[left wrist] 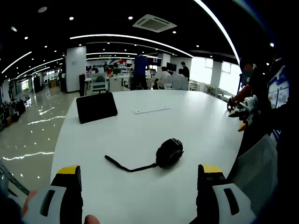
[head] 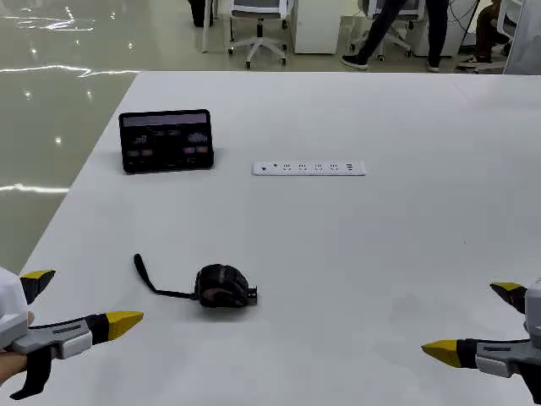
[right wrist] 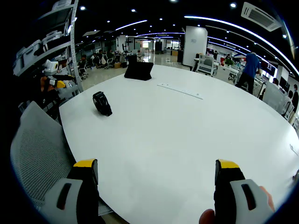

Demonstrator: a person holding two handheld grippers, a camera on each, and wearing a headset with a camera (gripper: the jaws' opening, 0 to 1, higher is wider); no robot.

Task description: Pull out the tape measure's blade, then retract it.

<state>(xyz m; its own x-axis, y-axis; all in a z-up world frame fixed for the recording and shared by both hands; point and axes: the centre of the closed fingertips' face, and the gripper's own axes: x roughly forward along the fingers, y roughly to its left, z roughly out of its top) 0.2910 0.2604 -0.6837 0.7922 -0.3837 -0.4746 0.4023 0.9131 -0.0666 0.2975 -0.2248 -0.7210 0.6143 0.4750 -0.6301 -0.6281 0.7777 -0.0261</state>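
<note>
A black tape measure (head: 224,286) lies on the white table (head: 355,237), its black wrist strap (head: 152,279) trailing to the left. It also lies mid-table in the left gripper view, tape measure (left wrist: 169,152), and far left in the right gripper view, tape measure (right wrist: 101,103). My left gripper (head: 84,298) sits at the lower left, open, its yellow tips short of the strap. My right gripper (head: 475,321) rests at the lower right, open and empty, far from the tape measure. The left gripper (left wrist: 138,173) and right gripper (right wrist: 157,167) hold nothing between their jaws.
A dark tablet (head: 166,140) stands propped at the back left. A white power strip (head: 309,168) lies behind the tape measure. Office chairs (head: 258,25) and a person's legs stand beyond the far edge. A mesh chair (right wrist: 37,158) sits by the near edge.
</note>
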